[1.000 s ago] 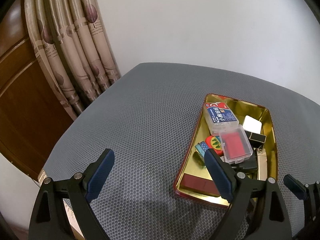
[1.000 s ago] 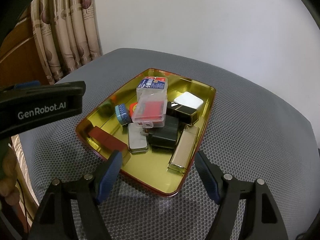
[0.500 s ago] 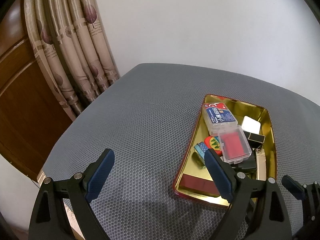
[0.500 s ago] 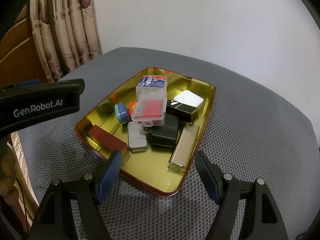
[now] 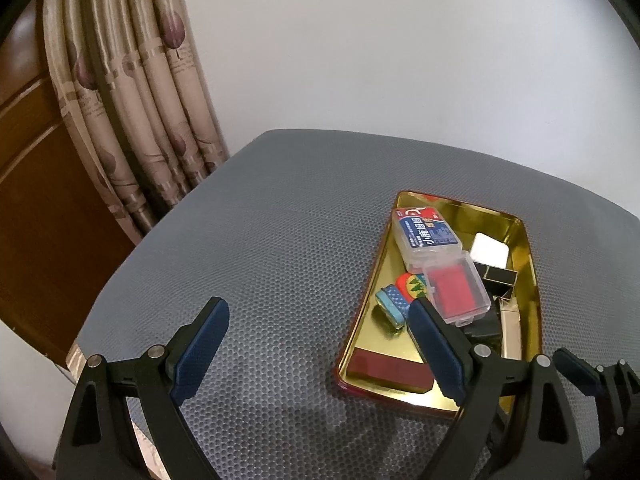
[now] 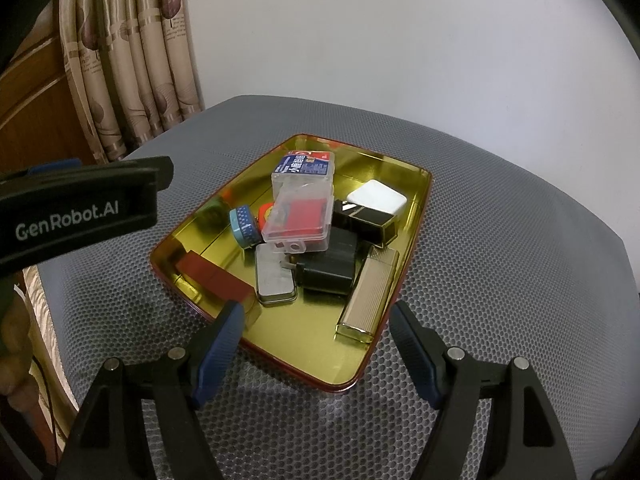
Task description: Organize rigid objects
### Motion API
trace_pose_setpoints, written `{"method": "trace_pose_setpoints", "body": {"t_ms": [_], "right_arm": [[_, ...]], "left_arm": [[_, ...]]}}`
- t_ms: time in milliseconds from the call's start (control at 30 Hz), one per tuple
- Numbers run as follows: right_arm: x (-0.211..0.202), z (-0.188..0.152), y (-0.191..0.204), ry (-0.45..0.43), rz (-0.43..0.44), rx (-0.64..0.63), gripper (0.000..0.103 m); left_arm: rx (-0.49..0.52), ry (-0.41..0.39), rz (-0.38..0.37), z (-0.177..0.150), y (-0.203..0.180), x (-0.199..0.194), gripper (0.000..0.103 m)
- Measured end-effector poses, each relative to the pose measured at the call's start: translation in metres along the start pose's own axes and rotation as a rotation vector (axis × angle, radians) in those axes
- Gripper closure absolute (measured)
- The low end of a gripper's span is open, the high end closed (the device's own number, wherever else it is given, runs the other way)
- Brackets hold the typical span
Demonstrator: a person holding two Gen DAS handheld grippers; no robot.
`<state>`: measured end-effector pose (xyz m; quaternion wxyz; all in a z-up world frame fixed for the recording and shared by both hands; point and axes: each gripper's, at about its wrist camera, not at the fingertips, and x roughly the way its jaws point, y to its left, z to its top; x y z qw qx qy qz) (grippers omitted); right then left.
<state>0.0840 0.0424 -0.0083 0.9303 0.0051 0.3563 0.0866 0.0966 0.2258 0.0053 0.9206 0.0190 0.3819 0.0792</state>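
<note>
Gold-lined, my tray [image 5: 530,264] sits on the grey mesh table [image 5: 280,248], right of my left claw [image 5: 316,350], whose jaws are spread wide over bare mesh, gripping nothing. From my right wrist, my right claw [image 6: 316,346] hangs released just before the tray's near rim, with the clear red-filled case [image 6: 300,220], black charger [image 6: 332,268] and gold lighter [image 6: 368,292] heaped inside.

Soft, even indoor light, both views sharp; the shiny gold metal tray [image 6: 416,204] glints, faint shadows lie toward six o'clock, fisheye corners bend and darken.
</note>
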Motion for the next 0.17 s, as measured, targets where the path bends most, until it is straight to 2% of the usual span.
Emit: {"method": "trace_pose_setpoints", "body": {"t_ms": [167], "right_arm": [[0.0004, -0.0001, -0.0001, 0.0, 0.001, 0.0, 0.026]], "left_arm": [[0.004, -0.001, -0.002, -0.0004, -0.0009, -0.0013, 0.013]]}}
